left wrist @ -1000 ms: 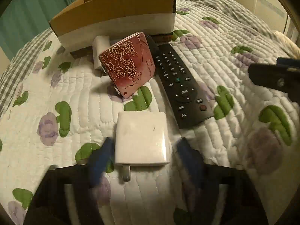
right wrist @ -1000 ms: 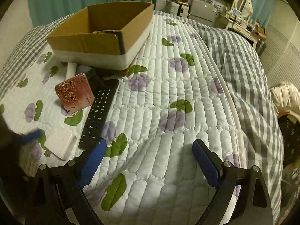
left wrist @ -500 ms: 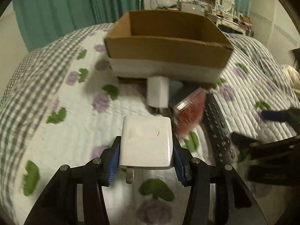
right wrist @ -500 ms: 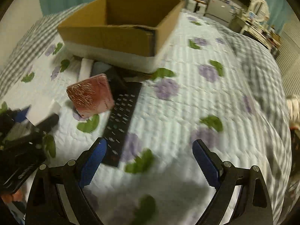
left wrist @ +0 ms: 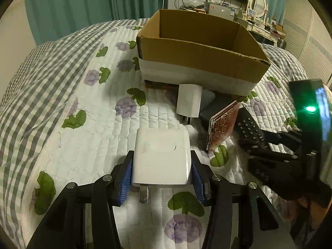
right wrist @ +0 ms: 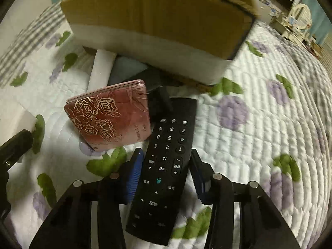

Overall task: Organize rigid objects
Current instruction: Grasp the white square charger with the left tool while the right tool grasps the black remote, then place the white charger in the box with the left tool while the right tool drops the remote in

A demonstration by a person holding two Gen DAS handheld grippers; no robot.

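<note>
My left gripper (left wrist: 162,167) is shut on a white square charger (left wrist: 161,157), held just above the quilt, its prong pointing back at me. An open cardboard box (left wrist: 199,47) stands ahead of it. My right gripper (right wrist: 166,170) straddles a black remote control (right wrist: 166,166); the jaws stand close on both sides, and I cannot tell whether the pads touch it. A red rose-patterned case (right wrist: 110,120) lies just left of the remote, leaning on it (left wrist: 223,124). A smaller white charger (left wrist: 189,100) lies against the box front.
A grey flat item (right wrist: 126,70) and a dark one (right wrist: 149,78) lie under the box edge. The quilted bed cover (right wrist: 259,124) extends right. A checked blanket (left wrist: 31,72) covers the left side. A dresser (left wrist: 261,20) stands behind.
My left gripper has closed on the white charger and lifted it toward the box. My right gripper has moved in from the open quilt and come down around the remote.
</note>
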